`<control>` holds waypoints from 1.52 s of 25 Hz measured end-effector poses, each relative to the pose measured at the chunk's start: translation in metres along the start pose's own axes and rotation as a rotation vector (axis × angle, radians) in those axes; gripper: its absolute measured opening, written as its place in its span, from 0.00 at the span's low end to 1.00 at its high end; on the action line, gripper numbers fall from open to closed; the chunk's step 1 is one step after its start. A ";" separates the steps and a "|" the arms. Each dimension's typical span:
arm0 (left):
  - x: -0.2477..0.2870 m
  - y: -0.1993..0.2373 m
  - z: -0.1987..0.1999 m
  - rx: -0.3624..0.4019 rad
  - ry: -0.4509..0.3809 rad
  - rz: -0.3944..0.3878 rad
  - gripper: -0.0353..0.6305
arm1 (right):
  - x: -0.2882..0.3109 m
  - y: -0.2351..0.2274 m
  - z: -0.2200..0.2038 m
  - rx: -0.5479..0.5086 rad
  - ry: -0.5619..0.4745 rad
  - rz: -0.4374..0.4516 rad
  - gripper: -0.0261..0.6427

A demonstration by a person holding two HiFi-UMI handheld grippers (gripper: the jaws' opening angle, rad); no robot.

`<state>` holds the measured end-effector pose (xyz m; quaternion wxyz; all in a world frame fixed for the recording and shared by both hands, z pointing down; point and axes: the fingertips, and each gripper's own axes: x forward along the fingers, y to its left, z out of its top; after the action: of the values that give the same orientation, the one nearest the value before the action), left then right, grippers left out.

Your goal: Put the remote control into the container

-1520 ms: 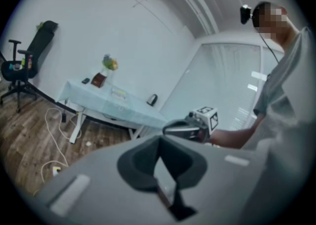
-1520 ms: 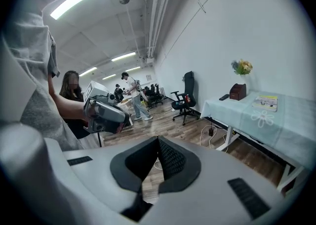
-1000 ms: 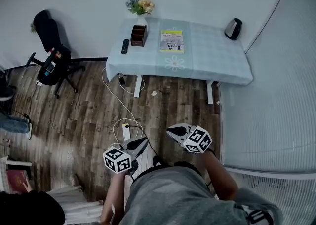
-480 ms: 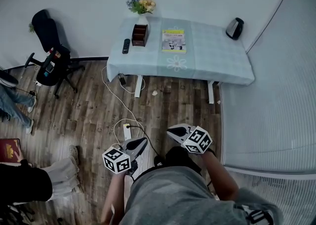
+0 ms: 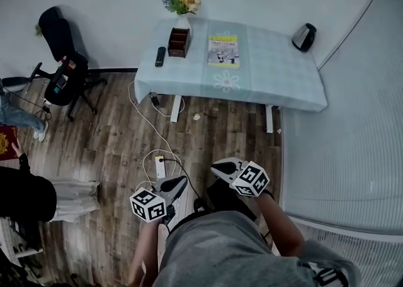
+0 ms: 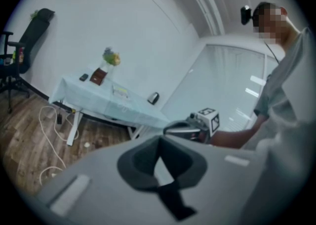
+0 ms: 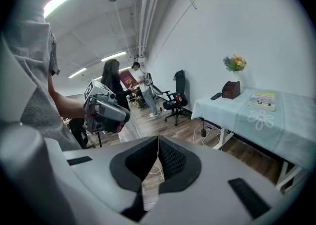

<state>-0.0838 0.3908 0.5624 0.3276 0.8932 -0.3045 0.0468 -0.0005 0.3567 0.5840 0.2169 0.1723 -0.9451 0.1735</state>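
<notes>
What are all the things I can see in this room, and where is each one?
Table: one, pale blue-green cloth, against the far wall.
Remote control: one, black, table's left end.
Container: one, brown, right beside the remote control.
Flowers: one bunch, yellow, behind the container.
Booklet: one, yellow-green, table's middle.
Kettle: one, black and silver, table's right end.
Office chair: one, black, left of the table.
Power strip: one, white, on the wooden floor.
Bystanders: two, one in black, left edge.
Left gripper: one, grey, shut and empty, held low.
Right gripper: one, grey, shut and empty, held low.
</notes>
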 end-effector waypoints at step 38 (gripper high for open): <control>0.150 0.074 0.133 -0.015 -0.049 0.229 0.05 | -0.008 -0.216 0.074 -0.079 -0.006 0.193 0.06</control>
<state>-0.0204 0.1877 0.5427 0.3195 0.8508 -0.4129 0.0598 0.0673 0.1384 0.5725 0.2031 0.0722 -0.9640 0.1556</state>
